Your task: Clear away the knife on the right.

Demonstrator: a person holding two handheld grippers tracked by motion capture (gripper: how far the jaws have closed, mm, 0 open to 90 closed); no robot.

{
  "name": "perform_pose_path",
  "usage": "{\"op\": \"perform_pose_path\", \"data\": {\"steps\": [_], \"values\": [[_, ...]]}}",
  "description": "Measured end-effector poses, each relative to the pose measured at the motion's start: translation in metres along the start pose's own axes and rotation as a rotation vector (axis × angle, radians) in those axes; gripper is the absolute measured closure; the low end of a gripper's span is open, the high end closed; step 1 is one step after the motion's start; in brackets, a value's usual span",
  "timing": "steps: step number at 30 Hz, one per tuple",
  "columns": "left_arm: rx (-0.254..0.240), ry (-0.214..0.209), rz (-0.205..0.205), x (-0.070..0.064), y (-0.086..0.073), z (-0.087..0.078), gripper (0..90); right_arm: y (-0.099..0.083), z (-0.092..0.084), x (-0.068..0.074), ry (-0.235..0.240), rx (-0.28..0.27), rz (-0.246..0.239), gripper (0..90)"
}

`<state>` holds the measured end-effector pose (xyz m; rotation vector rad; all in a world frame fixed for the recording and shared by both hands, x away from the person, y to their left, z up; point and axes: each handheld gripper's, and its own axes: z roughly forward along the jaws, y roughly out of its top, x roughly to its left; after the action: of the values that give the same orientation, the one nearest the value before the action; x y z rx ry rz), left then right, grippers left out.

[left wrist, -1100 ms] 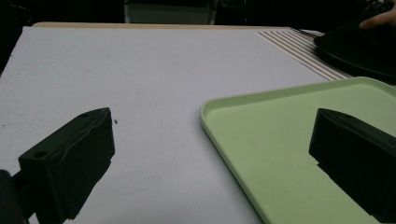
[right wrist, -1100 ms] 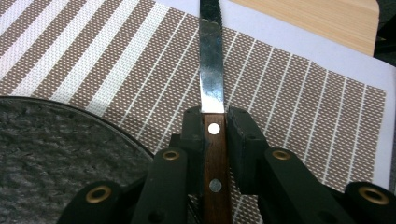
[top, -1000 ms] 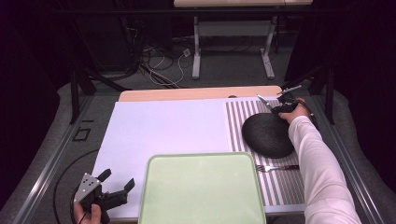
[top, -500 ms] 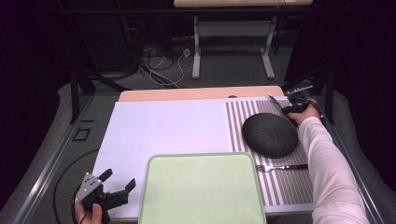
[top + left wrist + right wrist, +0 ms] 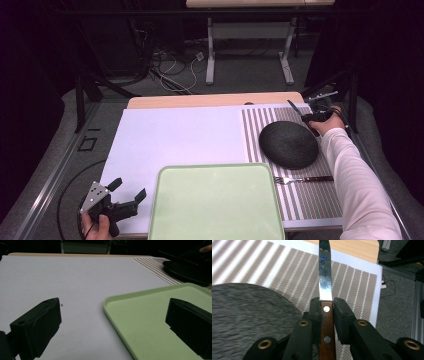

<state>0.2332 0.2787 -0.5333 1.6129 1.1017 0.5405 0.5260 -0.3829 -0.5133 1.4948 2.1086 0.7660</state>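
Wood-handled knife (image 5: pixel 296 108): high view, clamped in the right gripper (image 5: pixel 306 118) just beyond the far right edge of the dark plate (image 5: pixel 288 144), blade over the striped mat (image 5: pixel 300 197). Fork (image 5: pixel 300 179) lies on the mat near the plate; green tray (image 5: pixel 215 200) sits at the table's near edge. Left gripper (image 5: pixel 129 192) rests beside the tray.

Left gripper view: jaws wide apart, holding nothing, one over the white table cover (image 5: pixel 75 282), one over the tray (image 5: pixel 150 315).

Right gripper view: right gripper (image 5: pixel 327 305) pressed on the knife (image 5: pixel 325 277) handle, plate (image 5: pixel 249 312) at left.

Fork (image 5: pixel 302 179) btwn tray (image 5: pixel 165 220) & plate (image 5: pixel 288 144).
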Motion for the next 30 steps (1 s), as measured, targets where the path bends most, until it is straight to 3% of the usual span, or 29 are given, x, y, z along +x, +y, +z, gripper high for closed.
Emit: {"op": "perform_pose_path", "data": {"steps": [3, 14, 19, 23, 26, 30], "values": [[0.013, -0.001, 0.015, 0.000, 0.003, 0.006, 0.4, 0.001, -0.010, 0.013, 0.003, -0.006, -0.018, 77.1], [0.029, -0.025, 0.042, -0.003, 0.004, 0.013, 0.4, -0.010, -0.044, 0.048, 0.028, -0.008, 0.012, 77.1], [0.032, -0.025, 0.050, -0.006, 0.005, 0.013, 0.4, -0.023, -0.061, 0.063, 0.044, -0.021, -0.004, 77.1], [0.042, -0.033, 0.060, -0.010, 0.005, 0.014, 0.4, -0.038, -0.079, 0.076, 0.119, -0.039, 0.024, 77.1], [0.043, -0.040, 0.066, -0.011, 0.005, 0.015, 0.4, -0.049, -0.089, 0.084, 0.144, -0.038, 0.026, 77.1], [0.044, -0.047, 0.066, -0.011, 0.004, 0.015, 0.4, -0.065, -0.100, 0.094, 0.126, -0.048, 0.019, 77.1]]}}
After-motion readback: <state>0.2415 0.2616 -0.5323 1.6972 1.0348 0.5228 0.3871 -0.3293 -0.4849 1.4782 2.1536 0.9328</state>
